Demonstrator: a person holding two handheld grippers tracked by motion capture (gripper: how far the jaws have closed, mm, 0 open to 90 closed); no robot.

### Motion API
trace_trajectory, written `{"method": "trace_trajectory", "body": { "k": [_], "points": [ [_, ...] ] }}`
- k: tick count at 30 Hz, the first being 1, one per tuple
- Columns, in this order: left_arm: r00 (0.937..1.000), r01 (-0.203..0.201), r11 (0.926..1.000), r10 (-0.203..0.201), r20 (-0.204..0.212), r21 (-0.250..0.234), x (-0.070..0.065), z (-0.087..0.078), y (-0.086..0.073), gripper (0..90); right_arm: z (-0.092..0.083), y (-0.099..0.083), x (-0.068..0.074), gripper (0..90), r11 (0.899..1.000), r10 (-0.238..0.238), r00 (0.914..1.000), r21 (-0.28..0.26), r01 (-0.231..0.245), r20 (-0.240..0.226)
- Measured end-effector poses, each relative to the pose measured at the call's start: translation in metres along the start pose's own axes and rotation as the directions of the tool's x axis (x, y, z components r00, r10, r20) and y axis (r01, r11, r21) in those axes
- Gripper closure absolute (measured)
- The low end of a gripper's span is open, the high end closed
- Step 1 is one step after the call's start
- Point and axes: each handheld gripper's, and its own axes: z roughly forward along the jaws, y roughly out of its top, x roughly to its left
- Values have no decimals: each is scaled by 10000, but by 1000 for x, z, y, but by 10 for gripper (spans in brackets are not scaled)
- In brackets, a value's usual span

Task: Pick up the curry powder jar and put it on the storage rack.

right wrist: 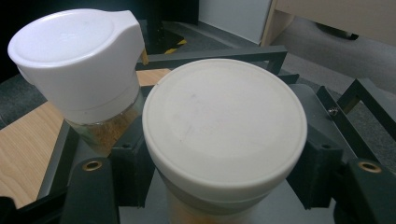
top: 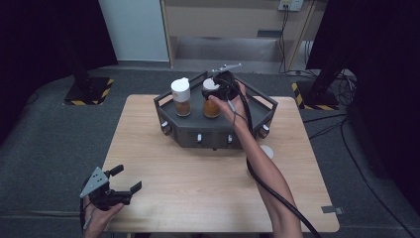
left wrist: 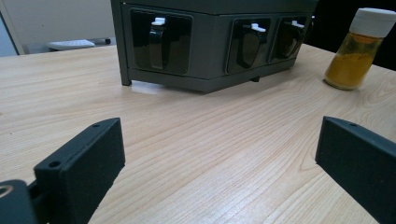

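So, quick rundown:
Right gripper (top: 216,94): clamped on the round-capped jar (top: 211,104), jaws pinching either side just under the white cap (right wrist: 224,122).
Jar spot: on the grey rack (top: 215,130), just beside the flip-top jar (top: 181,97).
Left gripper (top: 122,179): spread wide, holding nothing, low over the table (top: 198,188) near its front-left corner.
Handling: probably light, stiff, smooth-walled, so a bit slippy; could be glass, so go easy.
Best grip: right under the cap, where the lip stops it sliding out.
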Motion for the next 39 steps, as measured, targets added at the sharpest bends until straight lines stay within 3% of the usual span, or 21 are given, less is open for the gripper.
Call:
{"method": "trace_trajectory", "body": {
  "k": [13,18,22,39],
  "points": [
    [10000,-31,10000,31,19,10,0,0,0,4,0,-5,-4,327,9998,125,9999,-131,-126,-112],
    [10000,-12,10000,12,-4,-13,0,0,0,4,-4,-11,-12,156,9965,530,9979,-635,-552,-360],
    [10000,-36,10000,36,12,3,0,0,0,4,-14,-9,-15,88,9935,620,9972,-924,-657,-429],
    [10000,-38,10000,37,54,33,0,1,1,4,-84,-8,-14,82,9848,-192,9974,-1736,68,-700]
  ]
}}
